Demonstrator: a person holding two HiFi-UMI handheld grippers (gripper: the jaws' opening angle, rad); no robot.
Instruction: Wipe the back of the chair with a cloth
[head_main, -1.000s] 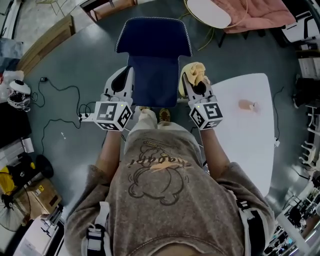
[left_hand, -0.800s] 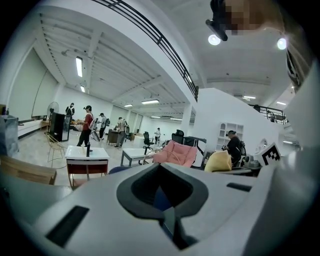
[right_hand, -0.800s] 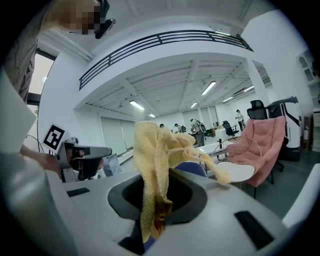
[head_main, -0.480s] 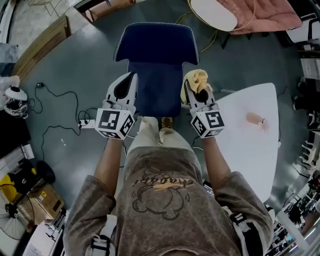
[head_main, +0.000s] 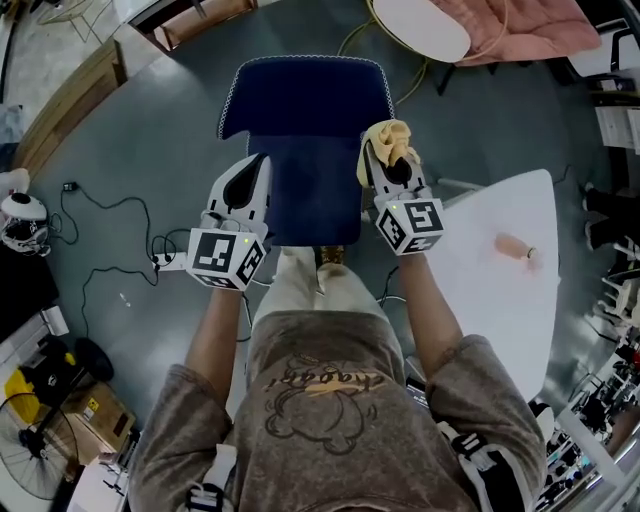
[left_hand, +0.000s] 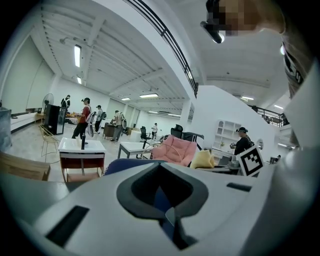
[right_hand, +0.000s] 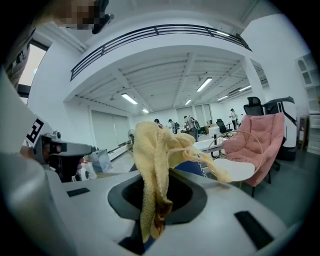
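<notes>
A dark blue chair (head_main: 305, 100) with white stitched edges stands on the grey floor right below me. Its narrower near part (head_main: 305, 190) lies between my two grippers. My right gripper (head_main: 386, 155) is shut on a crumpled yellow cloth (head_main: 390, 138), which hangs over the chair's right edge. The right gripper view shows the cloth (right_hand: 155, 160) pinched between the jaws and flopping forward. My left gripper (head_main: 261, 163) hovers at the chair's left edge, shut with nothing in it. The left gripper view shows the blue chair (left_hand: 122, 165) just beyond the joined jaws.
A white table (head_main: 500, 300) with a small pink object (head_main: 512, 246) stands at the right. A round white table (head_main: 420, 25) and a pink chair (head_main: 515, 30) are behind. Cables (head_main: 110, 225) lie on the floor at the left. People stand far off in the hall.
The right gripper with the cloth has moved slightly forward along the chair's right edge. The left gripper has stayed beside the left edge. The head view has shifted a little.
</notes>
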